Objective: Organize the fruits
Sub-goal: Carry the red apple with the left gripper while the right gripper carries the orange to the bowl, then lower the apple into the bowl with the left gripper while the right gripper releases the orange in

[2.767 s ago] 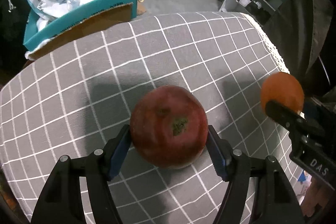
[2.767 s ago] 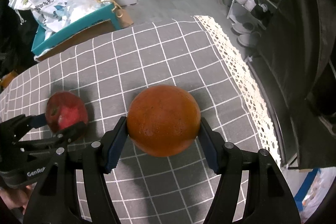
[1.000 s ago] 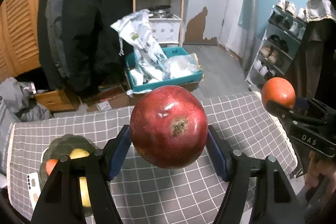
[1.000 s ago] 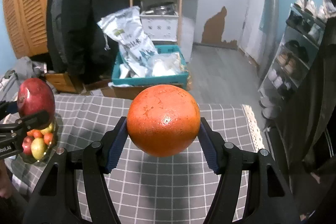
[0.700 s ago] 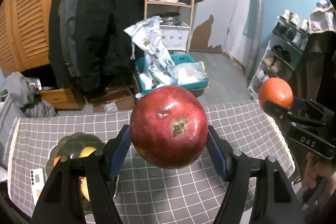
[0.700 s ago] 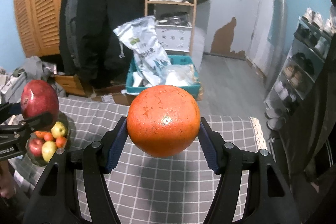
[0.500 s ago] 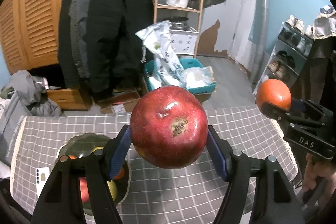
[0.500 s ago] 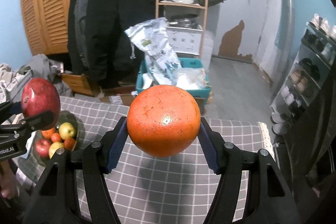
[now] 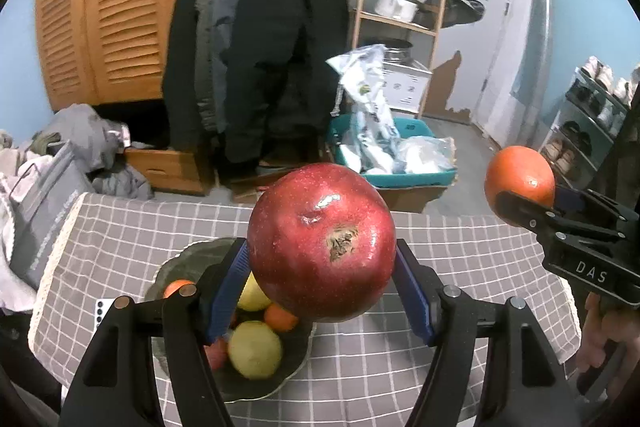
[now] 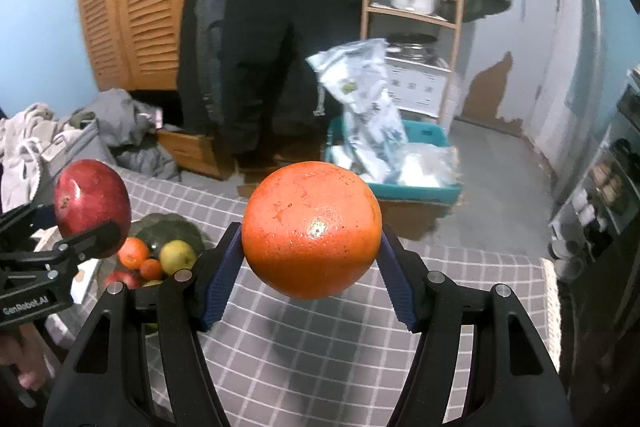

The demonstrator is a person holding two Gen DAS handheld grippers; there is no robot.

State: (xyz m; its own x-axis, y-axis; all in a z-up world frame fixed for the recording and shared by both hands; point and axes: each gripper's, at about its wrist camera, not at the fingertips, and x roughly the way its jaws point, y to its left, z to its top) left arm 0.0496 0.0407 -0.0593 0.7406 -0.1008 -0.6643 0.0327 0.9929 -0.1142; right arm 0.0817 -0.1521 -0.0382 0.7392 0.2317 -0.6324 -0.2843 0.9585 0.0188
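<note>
My left gripper (image 9: pixel 322 287) is shut on a big red apple (image 9: pixel 322 241) and holds it in the air above the table. My right gripper (image 10: pixel 311 279) is shut on an orange (image 10: pixel 311 231), also held high. Each shows in the other's view: the orange (image 9: pixel 519 175) at the right, the apple (image 10: pixel 92 197) at the left. A dark glass bowl (image 9: pixel 182 263) on the grey checked tablecloth (image 9: pixel 460 259) holds yellow, orange and red fruits. It lies just below and left of the apple. The bowl (image 10: pixel 166 225) also shows in the right wrist view.
A white phone or remote (image 9: pixel 99 311) lies left of the bowl. Beyond the table stand a teal crate of bags (image 9: pixel 392 151), hung dark coats (image 9: pixel 260 39), a wooden shelf (image 9: pixel 400 7) and a shoe rack (image 9: pixel 592 123). Clothes are piled at the left (image 9: pixel 48 167).
Both grippers have risen off the table with their fruits and swung left. The fruit bowl has come into view and now sits below the apple.
</note>
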